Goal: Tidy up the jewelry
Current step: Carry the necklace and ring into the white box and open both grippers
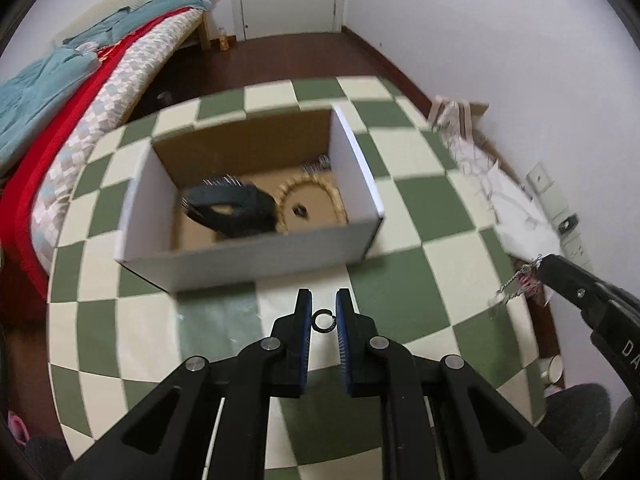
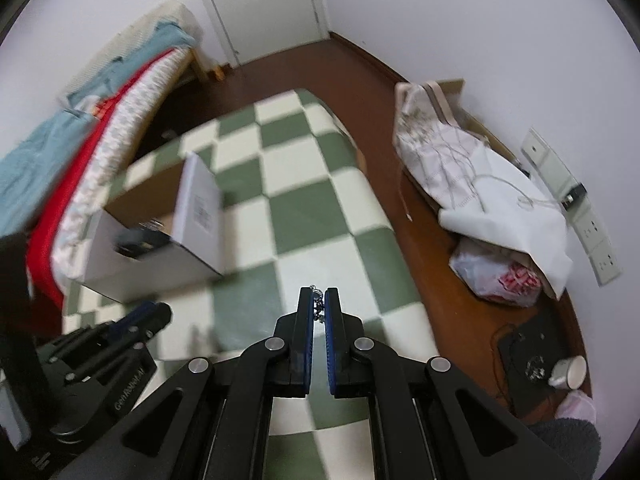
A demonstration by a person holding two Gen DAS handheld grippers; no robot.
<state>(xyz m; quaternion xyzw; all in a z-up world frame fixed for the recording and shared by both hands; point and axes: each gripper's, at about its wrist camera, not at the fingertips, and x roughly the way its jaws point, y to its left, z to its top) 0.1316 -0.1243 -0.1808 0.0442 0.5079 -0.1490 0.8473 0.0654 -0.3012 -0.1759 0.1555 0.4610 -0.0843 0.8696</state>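
My left gripper (image 1: 324,308) is shut on a small dark ring (image 1: 323,320), pinched between its blue pads above the checkered table. Just beyond it stands an open white cardboard box (image 1: 248,258) holding a black hair clip (image 1: 230,208) and a tan toothed clip (image 1: 310,204). My right gripper (image 2: 319,300) is shut on a thin silver chain (image 2: 318,306) that shows between its pads. In the left wrist view the right gripper (image 1: 546,264) enters from the right with the chain (image 1: 514,284) dangling from its tip. The left gripper (image 2: 144,316) appears at lower left of the right wrist view.
The green-and-cream checkered table (image 1: 400,208) sits beside a bed with red and teal bedding (image 1: 60,92). A cloth-covered box (image 2: 480,184) and plastic bag (image 2: 504,272) lie on the brown floor at right. A white cup (image 2: 570,372) stands near wall sockets.
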